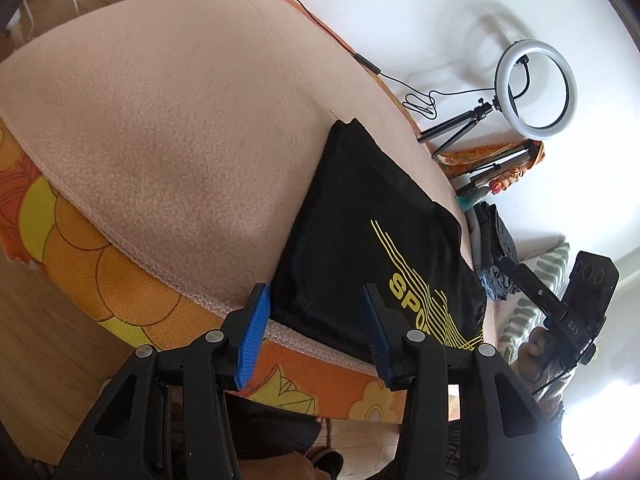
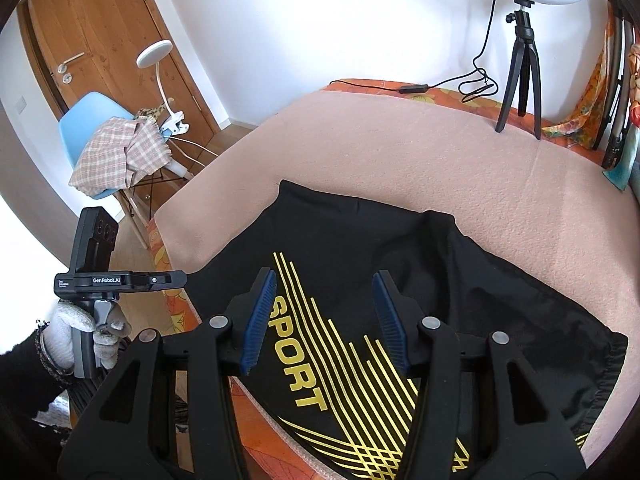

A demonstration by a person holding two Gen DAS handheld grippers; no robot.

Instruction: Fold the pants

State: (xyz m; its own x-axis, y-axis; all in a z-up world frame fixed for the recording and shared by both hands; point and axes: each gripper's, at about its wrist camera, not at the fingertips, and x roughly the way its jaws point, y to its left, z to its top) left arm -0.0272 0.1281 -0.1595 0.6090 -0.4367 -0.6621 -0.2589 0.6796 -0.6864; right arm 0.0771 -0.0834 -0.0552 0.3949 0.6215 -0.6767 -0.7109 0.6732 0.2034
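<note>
Black pants [image 1: 360, 208] with a yellow "SPORT" print lie folded into a compact rectangle on a pink blanket [image 1: 160, 120] near the bed's front edge. My left gripper [image 1: 314, 300] hovers over the pants' near corner at the blanket hem, open, its blue pads [image 1: 252, 336] holding nothing. In the right wrist view my right gripper [image 2: 324, 280] hangs open just above the printed part of the pants [image 2: 360, 232], nothing between its pads. A gloved hand [image 2: 80, 324] holds the left tool's handle at the left, off the bed.
An orange floral sheet [image 1: 80, 240] shows under the blanket [image 2: 440, 152]. A ring light on a tripod [image 2: 520, 52] and its cable stand at the bed's far edge. Other clothes [image 1: 492, 232] are piled by the wall. A blue chair with a checked cloth [image 2: 100, 148] stands near the wooden door.
</note>
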